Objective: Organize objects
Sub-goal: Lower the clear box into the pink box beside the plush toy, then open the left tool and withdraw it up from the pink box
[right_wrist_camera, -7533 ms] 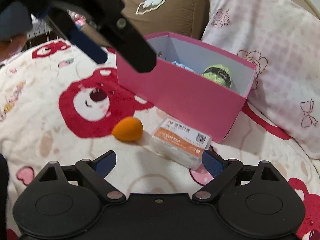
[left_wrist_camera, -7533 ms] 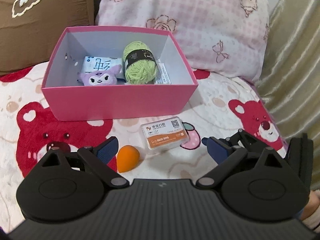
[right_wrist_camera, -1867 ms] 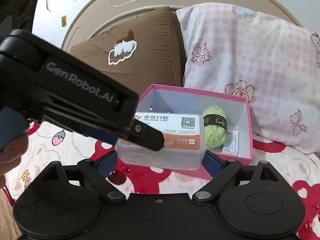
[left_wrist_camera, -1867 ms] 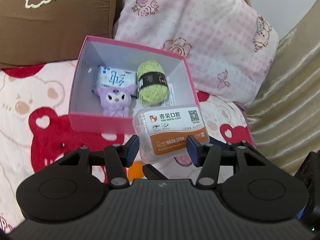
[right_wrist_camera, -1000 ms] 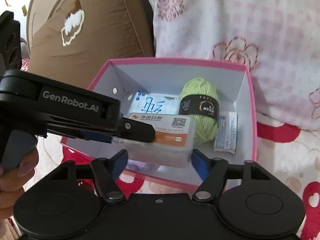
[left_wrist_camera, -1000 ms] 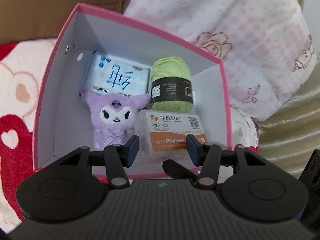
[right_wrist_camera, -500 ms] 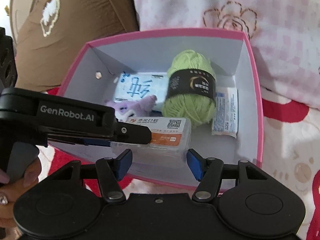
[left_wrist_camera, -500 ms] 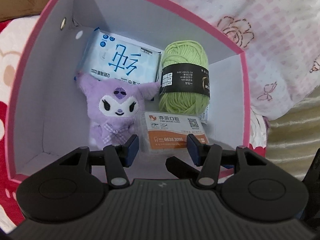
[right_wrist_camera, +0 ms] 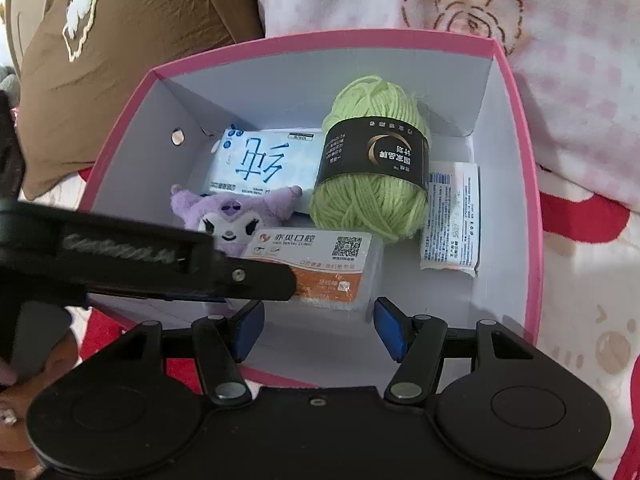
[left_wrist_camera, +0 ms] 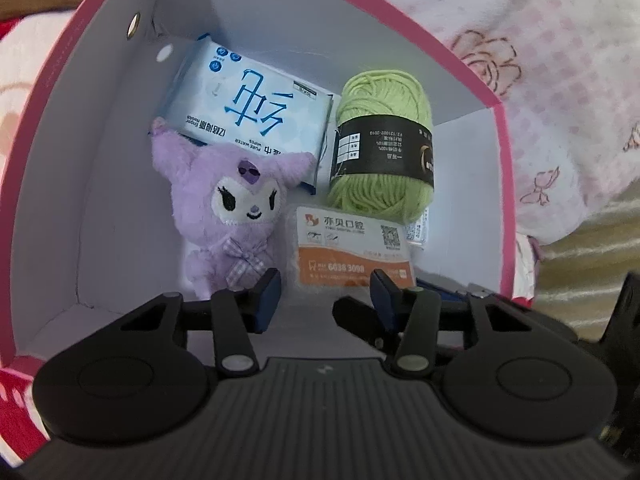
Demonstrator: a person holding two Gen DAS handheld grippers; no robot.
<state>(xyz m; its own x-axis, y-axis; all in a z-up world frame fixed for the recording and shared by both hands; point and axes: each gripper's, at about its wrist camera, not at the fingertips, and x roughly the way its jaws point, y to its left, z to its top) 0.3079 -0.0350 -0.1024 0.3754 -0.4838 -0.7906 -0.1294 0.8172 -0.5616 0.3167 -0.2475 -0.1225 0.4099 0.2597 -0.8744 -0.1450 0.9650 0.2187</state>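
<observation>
Clear plastic case [left_wrist_camera: 352,254] with orange-white label, lying flat, label up, inside pink box [left_wrist_camera: 502,184], beside purple plush [left_wrist_camera: 236,216], touching green yarn [left_wrist_camera: 382,152].

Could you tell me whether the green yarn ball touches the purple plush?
Apart: the left wrist view shows bare box floor between the green yarn ball and the purple plush.

Pink pillow [right_wrist_camera: 500,20] — brown cushion [right_wrist_camera: 132,12]

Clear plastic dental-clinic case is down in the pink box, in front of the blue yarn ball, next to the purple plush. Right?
Not quite: the yarn ball is light green, not blue, as the right wrist view shows. The clear plastic dental-clinic case does sit in the pink box, beside the purple plush.
</observation>
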